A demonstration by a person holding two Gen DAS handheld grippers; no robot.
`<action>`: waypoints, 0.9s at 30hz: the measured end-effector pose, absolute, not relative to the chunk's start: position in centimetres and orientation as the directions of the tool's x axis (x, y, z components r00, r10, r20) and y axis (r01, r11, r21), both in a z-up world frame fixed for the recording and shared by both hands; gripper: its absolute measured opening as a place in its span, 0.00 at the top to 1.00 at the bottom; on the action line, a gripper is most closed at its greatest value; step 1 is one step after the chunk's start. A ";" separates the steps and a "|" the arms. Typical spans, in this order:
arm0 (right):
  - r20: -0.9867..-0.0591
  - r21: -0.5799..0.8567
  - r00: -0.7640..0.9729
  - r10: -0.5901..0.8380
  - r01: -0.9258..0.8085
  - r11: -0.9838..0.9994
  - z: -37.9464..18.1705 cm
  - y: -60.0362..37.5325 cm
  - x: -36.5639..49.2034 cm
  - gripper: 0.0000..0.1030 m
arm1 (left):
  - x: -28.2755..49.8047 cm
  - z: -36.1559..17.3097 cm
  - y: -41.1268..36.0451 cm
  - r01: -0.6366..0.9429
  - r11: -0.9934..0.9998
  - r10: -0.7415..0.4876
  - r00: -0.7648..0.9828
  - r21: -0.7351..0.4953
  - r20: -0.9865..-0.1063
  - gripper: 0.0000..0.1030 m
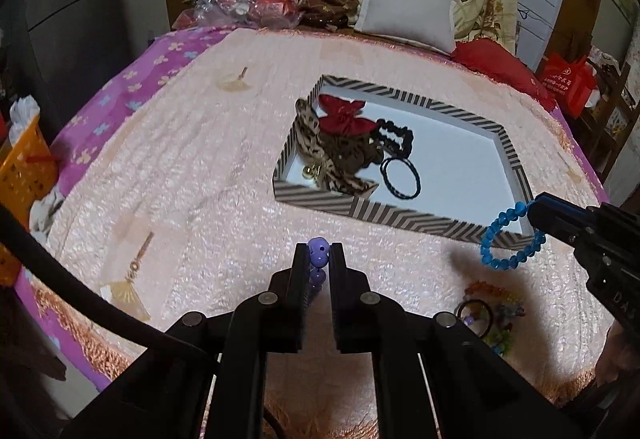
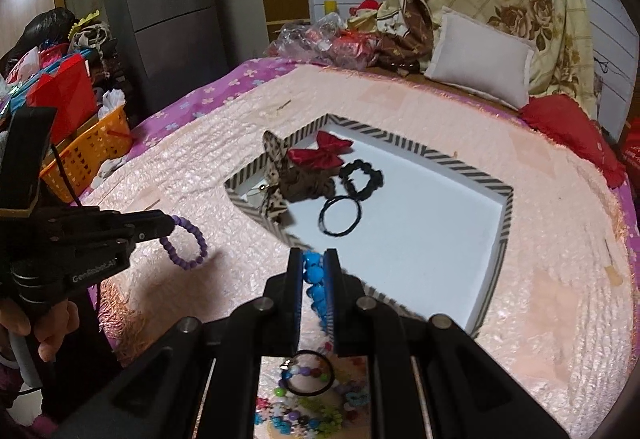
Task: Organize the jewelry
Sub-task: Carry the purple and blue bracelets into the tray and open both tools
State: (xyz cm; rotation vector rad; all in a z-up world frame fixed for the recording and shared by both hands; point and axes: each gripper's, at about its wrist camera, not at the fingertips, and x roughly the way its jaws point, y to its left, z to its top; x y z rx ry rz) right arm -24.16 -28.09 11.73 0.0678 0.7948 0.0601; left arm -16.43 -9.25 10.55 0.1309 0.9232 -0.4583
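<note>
A striped-rim tray (image 1: 384, 217) (image 2: 502, 239) with a white floor lies on the pink bedspread. In it are a red bow (image 1: 344, 117) (image 2: 320, 153), a leopard-print scrunchie (image 1: 320, 155) (image 2: 296, 185), a black scrunchie (image 1: 394, 137) (image 2: 362, 177) and a black hair tie (image 1: 400, 179) (image 2: 340, 217). My left gripper (image 1: 319, 251) (image 2: 170, 225) is shut on a purple bead bracelet (image 1: 319, 255) (image 2: 184, 245), held above the bedspread before the tray. My right gripper (image 2: 314, 263) (image 1: 534, 213) is shut on a blue bead bracelet (image 2: 314, 279) (image 1: 512, 237) over the tray's near corner.
A pile of mixed beads and a black hair tie (image 2: 310, 379) (image 1: 486, 319) lies on the bedspread near the front edge. An orange basket (image 2: 90, 157) (image 1: 24, 175) stands left of the bed. A white pillow (image 1: 406, 13) and bags lie behind the tray.
</note>
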 end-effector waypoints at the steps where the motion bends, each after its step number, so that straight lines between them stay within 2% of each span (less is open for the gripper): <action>1: -0.709 0.085 0.701 0.077 -0.023 0.996 11.9 -28.5 -24.0 0.91 | -16.4 10.7 -9.4 0.437 0.896 -0.325 0.517 -0.083 -0.792 1.00; 20: -0.734 0.078 0.679 -0.013 0.104 0.992 10.9 -34.3 -21.2 0.91 | -12.3 13.8 -13.7 0.469 0.880 -0.347 0.527 -0.074 -0.776 1.00; 27: -0.757 0.122 0.653 0.019 0.113 0.986 9.1 -34.7 -19.3 0.91 | -10.5 13.8 -17.4 0.499 0.855 -0.402 0.461 -0.144 -0.791 1.00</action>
